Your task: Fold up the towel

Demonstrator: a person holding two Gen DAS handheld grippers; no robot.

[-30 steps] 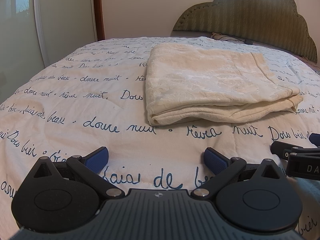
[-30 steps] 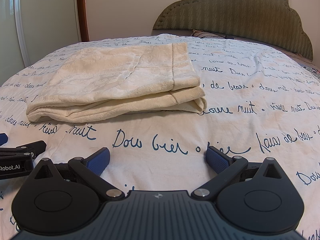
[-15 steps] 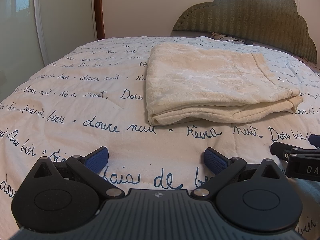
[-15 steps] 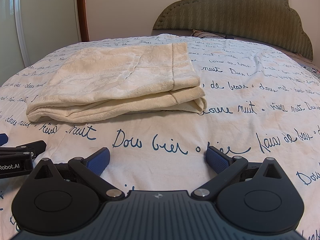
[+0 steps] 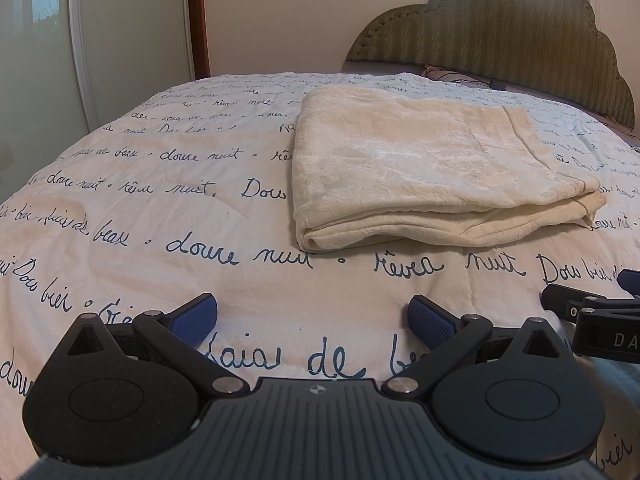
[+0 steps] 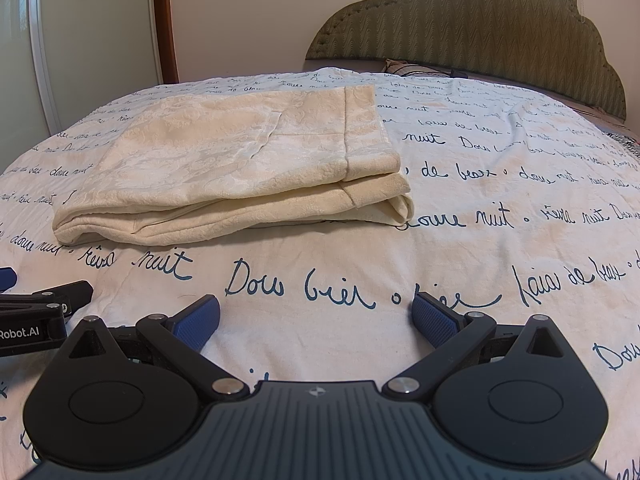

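A cream towel [image 5: 424, 168] lies folded in several layers on the bed, its thick folded edge facing me. In the right wrist view the same towel [image 6: 240, 168] sits ahead and to the left. My left gripper [image 5: 314, 318] rests low over the quilt, short of the towel, open with nothing between its blue pads. My right gripper [image 6: 316, 318] is also open and empty, level with the left one. Each wrist view catches the other gripper at its side edge.
The bed is covered by a white quilt [image 5: 140, 216] printed with blue handwriting. A green padded headboard [image 5: 512, 36] stands behind, with a pillow [image 6: 404, 68] at its foot. A white wardrobe [image 5: 60, 52] and a wooden door frame [image 5: 196, 20] are at the left.
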